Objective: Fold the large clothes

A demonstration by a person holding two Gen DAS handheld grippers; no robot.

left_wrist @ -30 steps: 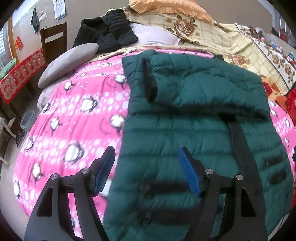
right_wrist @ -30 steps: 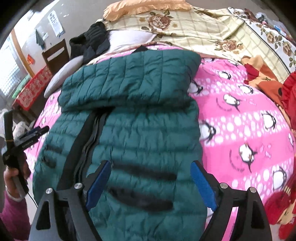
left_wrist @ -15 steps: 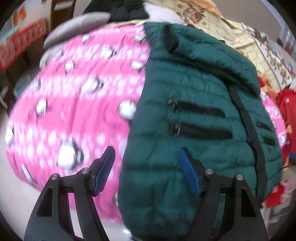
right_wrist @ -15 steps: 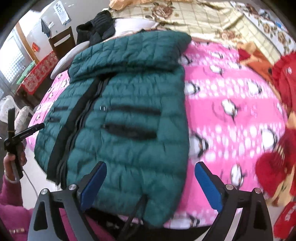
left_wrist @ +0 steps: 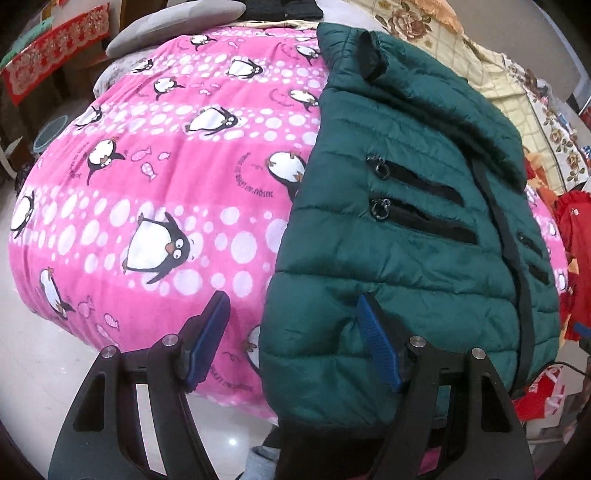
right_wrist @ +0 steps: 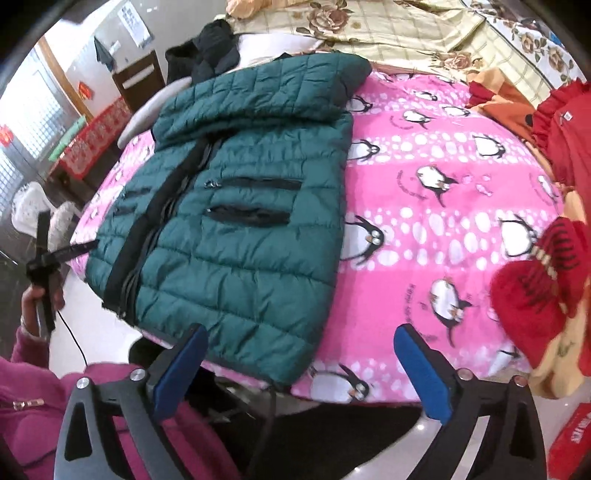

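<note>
A dark green puffer jacket (left_wrist: 406, 221) lies front up on a pink penguin blanket (left_wrist: 166, 166), zipper shut, with its top part folded across the chest. Its hem hangs over the bed's near edge. My left gripper (left_wrist: 291, 306) is open and straddles the jacket's lower left edge without pressing it. In the right wrist view the jacket (right_wrist: 240, 221) fills the left half. My right gripper (right_wrist: 300, 332) is open, its jaws still widening. The jacket's lower right corner sits between the jaws, untouched. At the far left a person's hand (right_wrist: 37, 299) holds the other gripper.
Red garments (right_wrist: 535, 288) are piled at the blanket's right edge. A floral quilt (right_wrist: 406, 33), a black garment (right_wrist: 207, 51) and a grey pillow (left_wrist: 177, 18) lie at the far side. Pale floor (left_wrist: 44, 369) shows below the bed edge.
Both grippers have drawn back toward the bed's near edge, so the jacket's hem and corners now show. The right jaws stand wider apart. The left jaws keep the same gap.
</note>
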